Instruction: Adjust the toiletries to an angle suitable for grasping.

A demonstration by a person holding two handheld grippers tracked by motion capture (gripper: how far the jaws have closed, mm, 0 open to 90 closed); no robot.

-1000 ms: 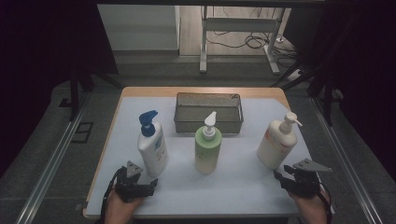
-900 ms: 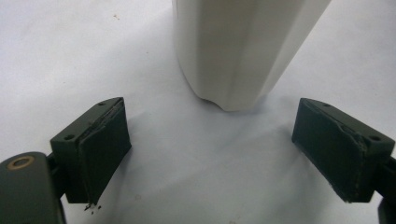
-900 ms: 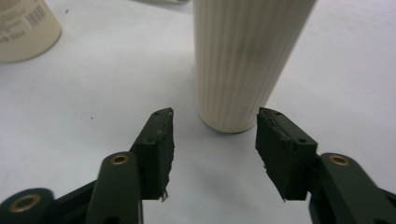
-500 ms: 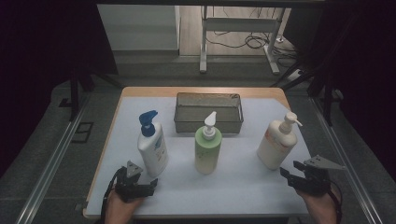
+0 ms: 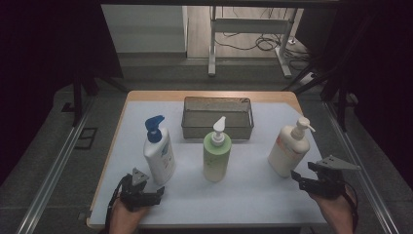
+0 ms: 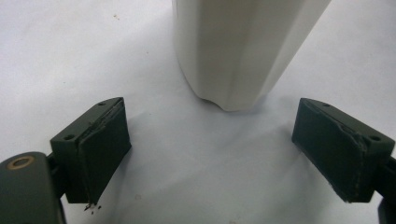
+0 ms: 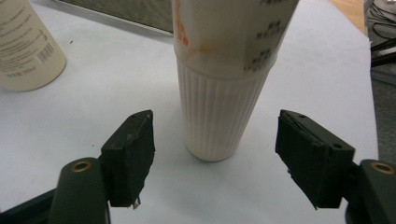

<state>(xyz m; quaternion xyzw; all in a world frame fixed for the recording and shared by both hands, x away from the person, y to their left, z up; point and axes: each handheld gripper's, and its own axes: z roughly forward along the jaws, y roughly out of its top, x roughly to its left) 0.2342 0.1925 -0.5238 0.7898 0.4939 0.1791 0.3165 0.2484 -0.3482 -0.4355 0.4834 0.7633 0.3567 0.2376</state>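
Note:
A white bottle with a blue pump (image 5: pixel 159 153) stands at the table's left, and in the left gripper view its base (image 6: pixel 238 46) rises just ahead of the jaws. My left gripper (image 5: pixel 152 191) (image 6: pixel 219 149) rests low in front of it, open, with nothing between the pads. At the right stands a cream pump bottle (image 5: pixel 289 150), ribbed at the bottom (image 7: pixel 223 107). My right gripper (image 5: pixel 299 181) (image 7: pixel 215 158) faces it; its jaws have just been opening and stand apart, clear of the bottle. A green bottle with a white pump (image 5: pixel 216 157) stands in the middle.
A grey wire basket (image 5: pixel 217 127) sits behind the green bottle at the table's far middle. A white sheet (image 5: pixel 253 195) covers the table. Another bottle (image 7: pixel 23 46) stands at the upper left of the right gripper view. Metal rails (image 5: pixel 53 165) run along both sides.
My right gripper has lifted a little and its jaws have spread wider. The left gripper and the three bottles have stayed where they were.

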